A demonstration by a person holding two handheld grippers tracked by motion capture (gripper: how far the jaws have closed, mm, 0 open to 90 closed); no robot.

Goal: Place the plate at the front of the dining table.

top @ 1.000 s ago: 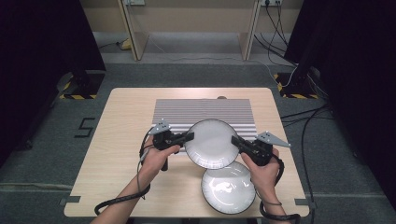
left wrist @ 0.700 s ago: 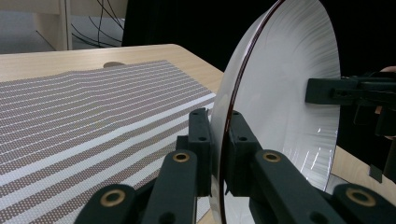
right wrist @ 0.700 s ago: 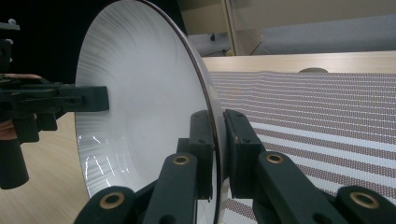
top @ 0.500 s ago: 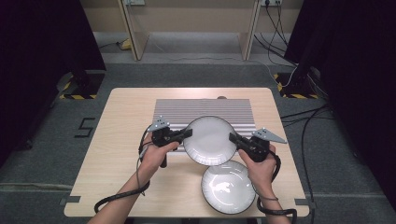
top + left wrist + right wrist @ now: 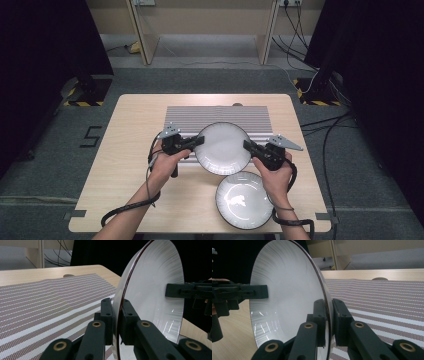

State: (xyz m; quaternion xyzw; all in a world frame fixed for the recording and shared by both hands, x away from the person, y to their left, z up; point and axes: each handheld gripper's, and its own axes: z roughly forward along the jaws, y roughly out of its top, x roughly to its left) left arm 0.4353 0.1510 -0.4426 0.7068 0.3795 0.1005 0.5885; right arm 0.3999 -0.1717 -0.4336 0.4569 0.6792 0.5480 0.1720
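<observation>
A white plate with a dark rim hangs above the table, tilted up, over the near edge of a striped mat. My left gripper is shut on its left rim and my right gripper is shut on its right rim. In the left gripper view the plate stands on edge between my jaws, with the other gripper's jaw on its far rim. The right gripper view shows the plate pinched the same way by my right gripper. A second white plate lies flat on the table near the front edge.
The wooden table has bare room at its left side. The striped mat covers the middle back. Cables trail from both grippers over the front edge. Dark stands and floor cables surround the table.
Both grippers have carried the held plate a little away from the person, further over the mat and off the lower plate.
</observation>
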